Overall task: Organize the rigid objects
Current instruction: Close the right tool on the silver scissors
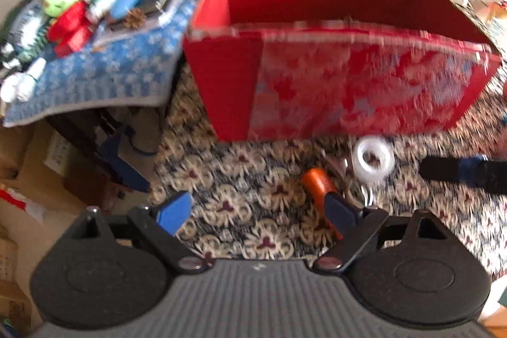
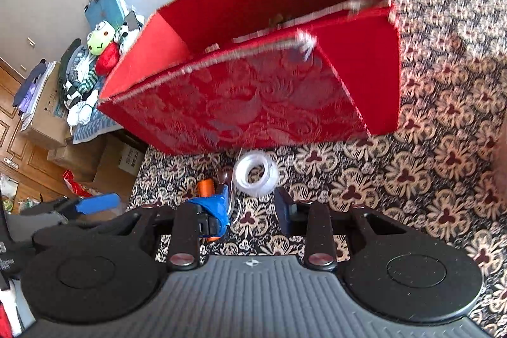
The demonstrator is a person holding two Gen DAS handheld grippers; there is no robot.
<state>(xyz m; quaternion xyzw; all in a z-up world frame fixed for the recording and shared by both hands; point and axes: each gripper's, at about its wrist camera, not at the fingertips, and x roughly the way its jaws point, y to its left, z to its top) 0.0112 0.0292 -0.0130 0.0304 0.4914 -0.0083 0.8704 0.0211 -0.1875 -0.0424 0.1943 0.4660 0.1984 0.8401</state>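
Observation:
A big open red box [image 1: 332, 84] stands on the patterned cloth; it also fills the right wrist view [image 2: 253, 103]. In front of it lie a clear tape roll [image 1: 374, 159], an orange cylinder [image 1: 315, 181] and a small metal piece. My left gripper [image 1: 259, 211] is open and empty, its right finger beside the orange cylinder. My right gripper [image 2: 253, 208] is open and empty, just short of the tape roll [image 2: 256, 173]; the orange cylinder [image 2: 205, 187] shows behind its left finger. The left gripper's blue finger [image 2: 98, 203] shows at far left.
A low table with a blue cloth [image 1: 104, 72] holds plush toys [image 1: 68, 15] and gadgets left of the box. Cardboard boxes [image 2: 47, 116] and a wooden door stand at far left. The table's left edge [image 1: 158, 167] drops off near the left gripper.

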